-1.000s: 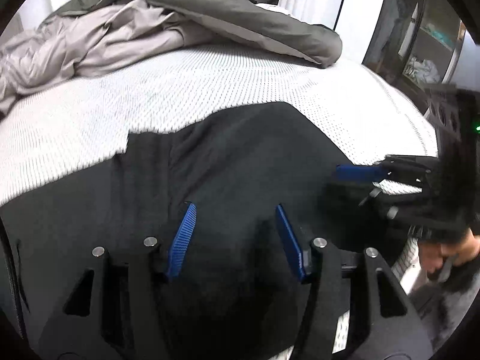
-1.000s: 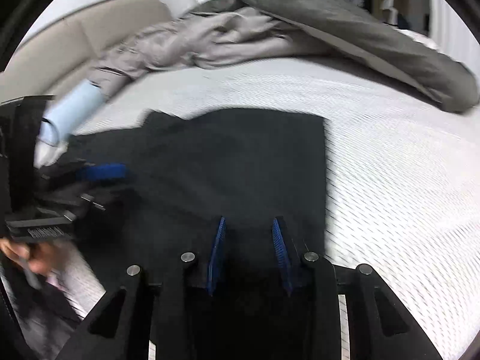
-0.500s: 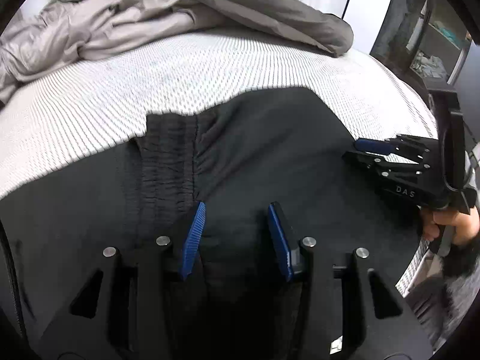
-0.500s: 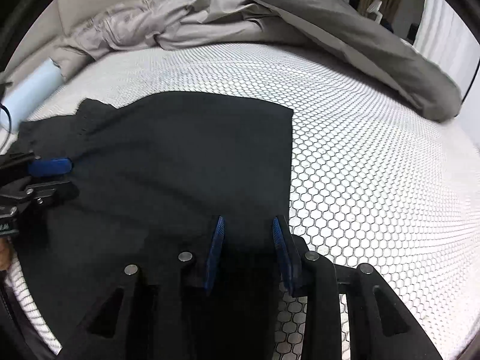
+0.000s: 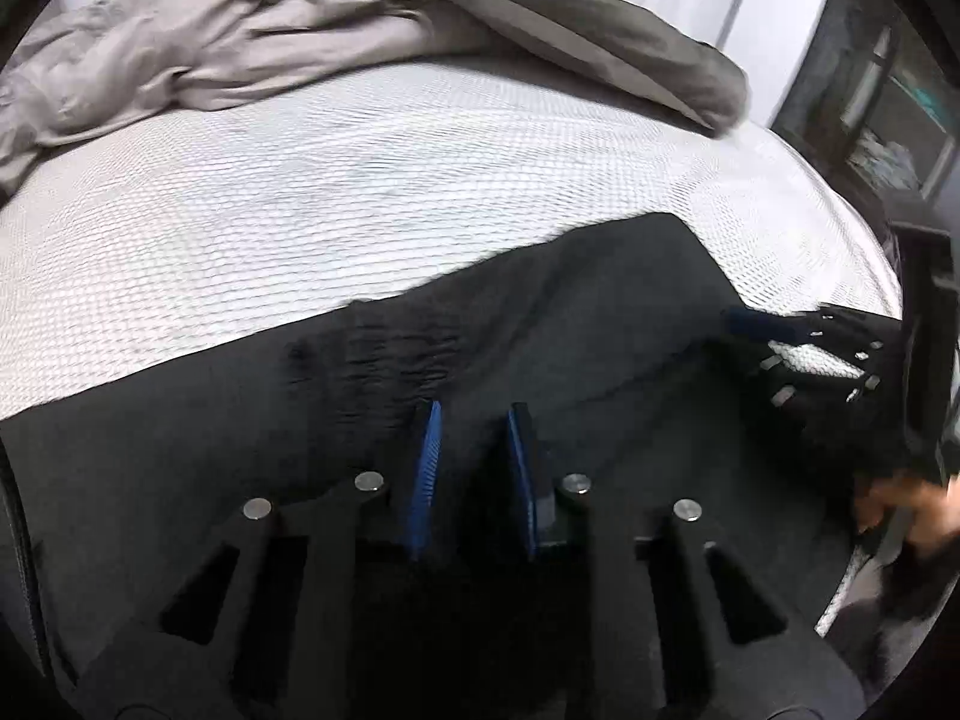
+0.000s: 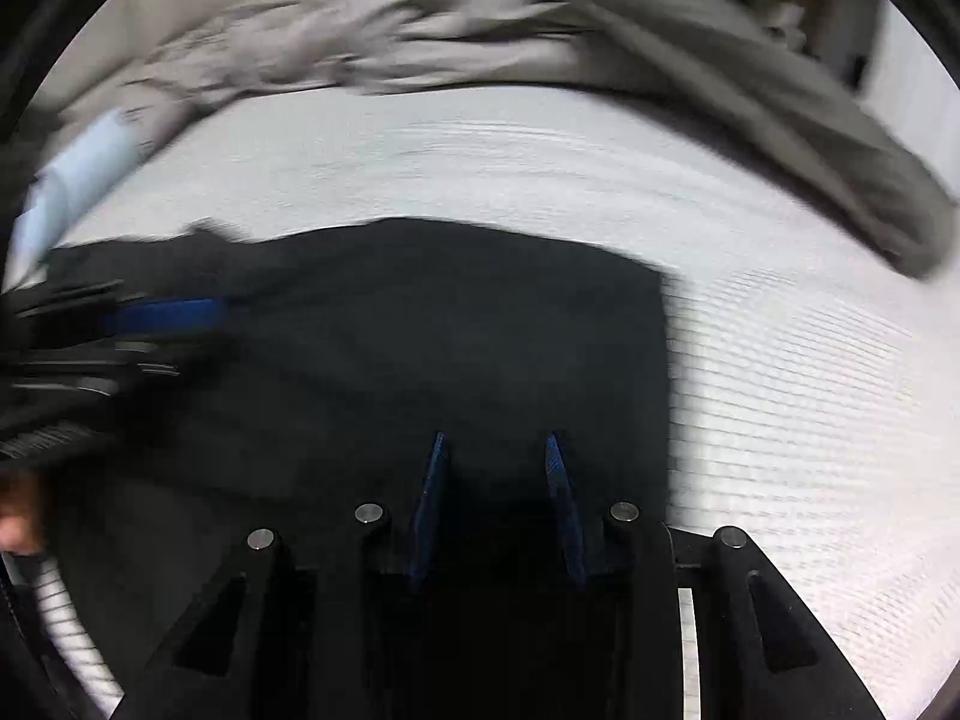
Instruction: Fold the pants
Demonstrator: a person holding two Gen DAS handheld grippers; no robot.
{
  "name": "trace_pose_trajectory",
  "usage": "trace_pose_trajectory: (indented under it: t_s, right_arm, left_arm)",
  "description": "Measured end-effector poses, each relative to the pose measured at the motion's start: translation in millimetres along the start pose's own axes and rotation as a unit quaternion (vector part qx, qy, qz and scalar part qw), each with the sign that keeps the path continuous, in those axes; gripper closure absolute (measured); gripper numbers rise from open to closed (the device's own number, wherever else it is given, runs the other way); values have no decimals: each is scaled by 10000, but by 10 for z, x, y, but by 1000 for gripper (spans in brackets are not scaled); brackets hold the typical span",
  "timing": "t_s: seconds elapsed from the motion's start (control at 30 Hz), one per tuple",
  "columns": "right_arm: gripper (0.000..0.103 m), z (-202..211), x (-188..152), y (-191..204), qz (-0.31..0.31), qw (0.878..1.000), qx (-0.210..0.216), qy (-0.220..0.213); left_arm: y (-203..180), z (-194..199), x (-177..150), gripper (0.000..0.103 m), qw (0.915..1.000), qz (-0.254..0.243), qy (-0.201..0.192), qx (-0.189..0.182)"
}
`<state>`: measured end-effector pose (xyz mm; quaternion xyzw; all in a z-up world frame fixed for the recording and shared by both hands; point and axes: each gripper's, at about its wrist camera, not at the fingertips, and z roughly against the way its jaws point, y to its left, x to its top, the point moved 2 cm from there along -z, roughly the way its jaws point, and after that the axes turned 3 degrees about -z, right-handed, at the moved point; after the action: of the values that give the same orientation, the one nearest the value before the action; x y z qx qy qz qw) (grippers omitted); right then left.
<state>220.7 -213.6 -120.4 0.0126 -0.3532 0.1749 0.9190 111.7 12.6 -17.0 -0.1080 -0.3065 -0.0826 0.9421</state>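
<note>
Black pants (image 5: 600, 312) lie flat on a white mesh mattress (image 5: 300, 198), their gathered waistband (image 5: 384, 348) just ahead of my left gripper (image 5: 471, 420). Its blue-padded jaws are closing, low over the black cloth, which runs between them with a gap still showing. In the right wrist view the pants (image 6: 450, 312) fill the centre and my right gripper (image 6: 497, 441) hovers near their right edge, pads apart over the fabric. Seen from the left wrist view, the right gripper (image 5: 774, 336) shows white mattress between its fingers. The left gripper (image 6: 168, 315) is blurred at the left.
A crumpled grey duvet (image 5: 300, 30) is heaped along the far side of the bed. A pale blue roll (image 6: 78, 174) lies at the far left. A dark shelf unit (image 5: 888, 120) stands beyond the bed's right edge. A hand (image 5: 900, 498) shows at the lower right.
The left jaws have narrowed a lot and the left gripper has moved closer to the waistband. The right gripper has shifted and turned; its pads keep the same gap.
</note>
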Motion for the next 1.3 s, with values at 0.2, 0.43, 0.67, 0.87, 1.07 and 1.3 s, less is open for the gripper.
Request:
trace_pose_trajectory:
  t_s: [0.2, 0.43, 0.67, 0.87, 1.07, 1.3]
  right_arm:
    - [69, 193, -101, -266, -328, 9989, 240, -251]
    - [69, 182, 151, 84, -318, 9914, 1222, -354]
    - [69, -95, 263, 191, 36, 9965, 833, -88]
    - [69, -63, 154, -441, -886, 9949, 425, -208]
    - [69, 195, 251, -160, -635, 9928, 859, -542]
    - [68, -8, 169, 239, 13, 9950, 983, -150]
  left_arm:
    - [-9, 236, -70, 82, 9995, -152, -275, 54]
    - [-165, 141, 238, 81, 9991, -198, -355, -119]
    - [186, -145, 185, 102, 9995, 309, -44, -106]
    - [254, -12, 105, 102, 9993, 309, -212, 77]
    - [-42, 257, 202, 102, 9979, 75, -635, 92]
    - [-59, -219, 259, 102, 9986, 280, -137, 420]
